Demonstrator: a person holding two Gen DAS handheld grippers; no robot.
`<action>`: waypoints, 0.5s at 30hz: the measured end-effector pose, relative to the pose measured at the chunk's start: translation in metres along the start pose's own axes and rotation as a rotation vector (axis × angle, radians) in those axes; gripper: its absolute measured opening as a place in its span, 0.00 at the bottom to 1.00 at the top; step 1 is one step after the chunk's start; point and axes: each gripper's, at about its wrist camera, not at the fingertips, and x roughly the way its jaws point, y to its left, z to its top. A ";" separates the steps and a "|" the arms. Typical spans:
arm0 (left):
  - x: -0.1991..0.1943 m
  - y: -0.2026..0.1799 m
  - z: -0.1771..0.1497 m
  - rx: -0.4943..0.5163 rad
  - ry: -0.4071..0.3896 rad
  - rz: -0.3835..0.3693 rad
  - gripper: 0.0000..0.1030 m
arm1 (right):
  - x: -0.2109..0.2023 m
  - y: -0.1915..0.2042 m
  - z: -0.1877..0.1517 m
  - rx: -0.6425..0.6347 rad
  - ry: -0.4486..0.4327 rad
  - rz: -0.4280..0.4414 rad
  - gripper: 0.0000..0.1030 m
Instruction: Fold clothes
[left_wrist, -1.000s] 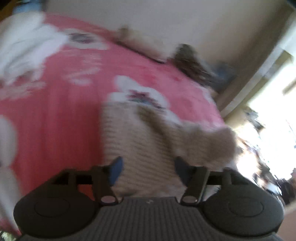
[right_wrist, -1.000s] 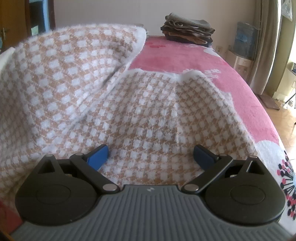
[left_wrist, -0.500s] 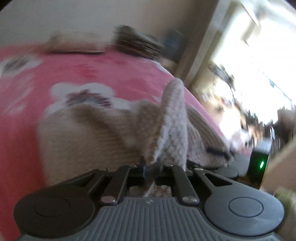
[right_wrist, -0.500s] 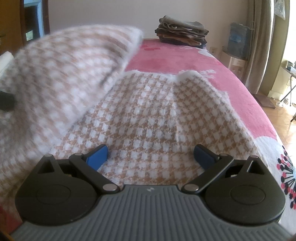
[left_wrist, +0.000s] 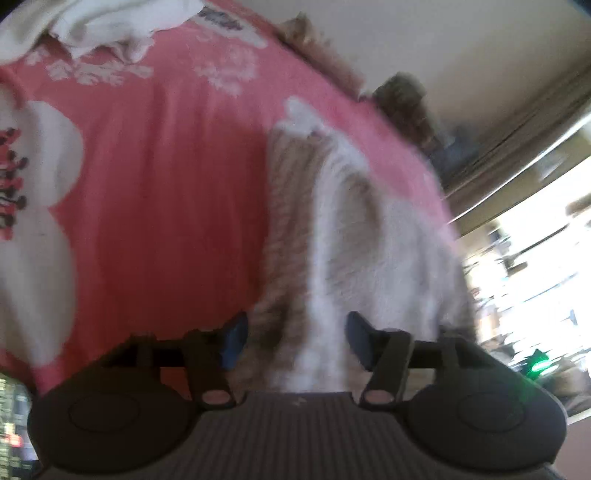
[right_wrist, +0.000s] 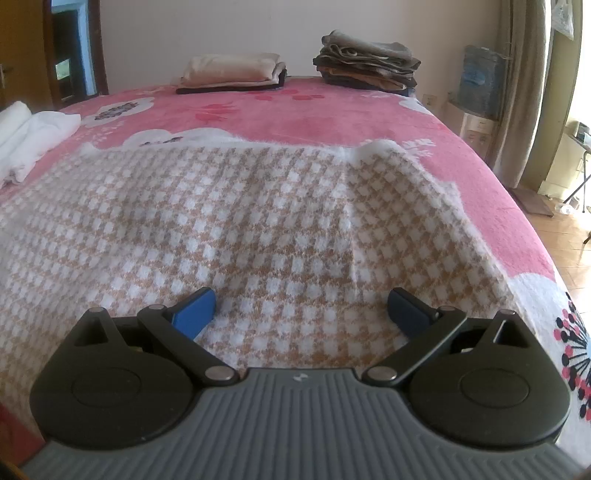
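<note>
We're seeing the pink floral bed (right_wrist: 369, 122) carrying the checked tan-and-white garment (right_wrist: 258, 221), lying spread flat across its near half. Right tool (right_wrist: 301, 308) is hovering over it, jaws wide, gripping nothing. Left tool (left_wrist: 295, 338) is gaping wide too, garment fold between its fingers, view blurred.

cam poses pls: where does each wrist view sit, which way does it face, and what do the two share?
Left wrist: sits behind the left tool, tilted and motion-blurred, facing along the pink floral bedspread over the tan-and-white checked knit garment; both fingers show, apart.
Right wrist: sits behind the right tool, level, facing across the garment toward the far wall and the stack of folded brown clothes; both fingers show, apart.
Shared: garment, bedspread, loose white cloth.
</note>
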 end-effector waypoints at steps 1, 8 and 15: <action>0.003 -0.001 0.001 0.010 0.010 0.031 0.49 | 0.000 0.000 0.000 -0.002 0.001 0.001 0.98; 0.027 -0.007 0.038 -0.040 0.002 0.015 0.90 | -0.001 0.001 -0.001 0.001 0.001 -0.004 0.98; 0.084 -0.014 0.061 0.018 0.076 -0.030 0.90 | 0.000 0.001 0.000 0.000 0.001 -0.008 0.98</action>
